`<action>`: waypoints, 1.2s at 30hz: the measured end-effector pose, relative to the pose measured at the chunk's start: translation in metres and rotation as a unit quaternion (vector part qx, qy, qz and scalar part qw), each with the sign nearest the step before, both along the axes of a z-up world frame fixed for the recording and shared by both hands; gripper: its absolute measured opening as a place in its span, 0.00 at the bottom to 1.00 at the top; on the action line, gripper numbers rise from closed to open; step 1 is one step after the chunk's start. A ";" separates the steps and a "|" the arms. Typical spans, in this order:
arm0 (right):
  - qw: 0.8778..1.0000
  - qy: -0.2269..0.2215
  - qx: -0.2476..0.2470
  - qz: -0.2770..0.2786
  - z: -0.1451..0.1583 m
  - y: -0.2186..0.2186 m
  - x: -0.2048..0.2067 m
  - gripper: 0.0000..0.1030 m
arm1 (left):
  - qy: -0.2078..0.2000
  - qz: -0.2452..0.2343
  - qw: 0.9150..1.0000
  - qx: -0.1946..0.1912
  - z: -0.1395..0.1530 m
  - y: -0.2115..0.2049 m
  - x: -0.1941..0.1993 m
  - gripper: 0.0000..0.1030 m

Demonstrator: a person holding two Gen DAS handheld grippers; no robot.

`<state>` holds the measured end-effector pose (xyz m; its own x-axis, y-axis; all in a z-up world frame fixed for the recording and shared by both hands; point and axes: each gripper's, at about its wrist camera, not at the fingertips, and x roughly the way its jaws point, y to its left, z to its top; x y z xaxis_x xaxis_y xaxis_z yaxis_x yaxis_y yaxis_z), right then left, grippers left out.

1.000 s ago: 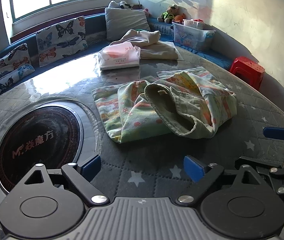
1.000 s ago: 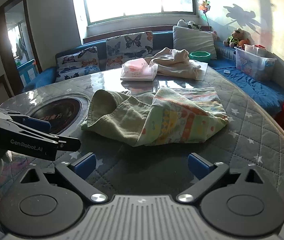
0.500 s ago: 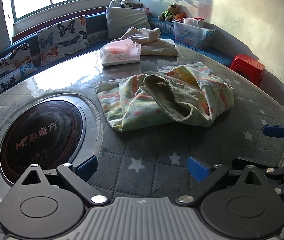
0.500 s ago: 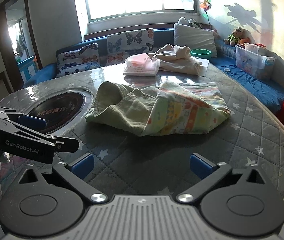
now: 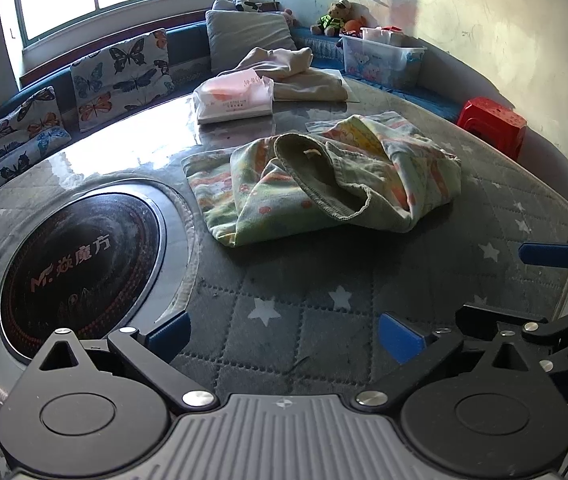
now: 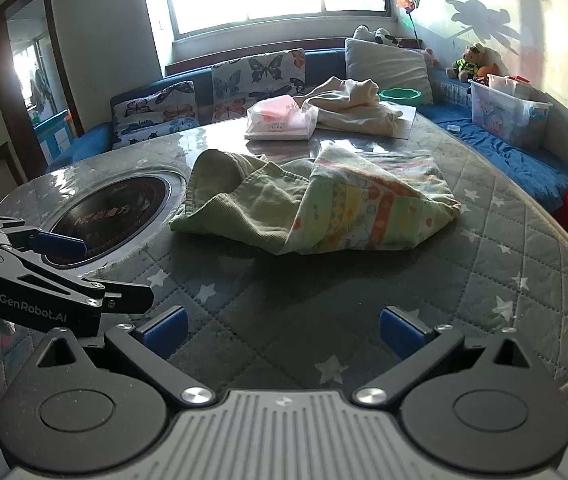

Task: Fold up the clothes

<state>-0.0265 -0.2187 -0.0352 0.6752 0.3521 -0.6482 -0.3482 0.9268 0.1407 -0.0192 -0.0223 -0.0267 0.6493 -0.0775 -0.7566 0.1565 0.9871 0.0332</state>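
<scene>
A crumpled green garment with a colourful print (image 5: 323,184) lies in a loose heap on the quilted grey table cover (image 5: 303,300); it also shows in the right wrist view (image 6: 323,208). My left gripper (image 5: 284,334) is open and empty, held over the table's near edge, well short of the garment. My right gripper (image 6: 282,330) is open and empty, also back from the garment. The right gripper's blue fingertip (image 5: 549,255) shows at the right of the left view; the left gripper's arm (image 6: 44,292) shows at the left of the right view.
A round black cooktop (image 5: 76,256) is set in the table at the left. A tissue pack (image 5: 236,98) and a beige garment (image 5: 303,76) lie at the far side. A cushioned bench (image 6: 244,84), a clear storage box (image 6: 507,114) and a red stool (image 5: 491,124) surround the table.
Both grippers have drawn back from the garment toward the table's near edge, still open. The garment has not moved.
</scene>
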 end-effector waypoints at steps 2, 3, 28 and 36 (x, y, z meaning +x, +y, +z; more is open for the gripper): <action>1.000 0.001 0.000 -0.001 -0.001 0.000 0.000 1.00 | 0.001 -0.001 1.000 0.000 0.000 0.000 0.000 0.99; 1.000 0.002 0.001 -0.001 -0.001 -0.001 0.001 1.00 | 0.002 -0.001 1.000 0.000 0.000 0.000 0.000 0.99; 1.000 0.006 -0.002 0.004 -0.002 0.002 0.026 1.00 | 0.006 0.004 1.000 0.005 0.002 0.002 0.032 1.00; 1.000 0.002 -0.004 0.009 0.002 0.004 0.042 1.00 | 0.006 0.005 1.000 0.008 0.007 0.004 0.047 1.00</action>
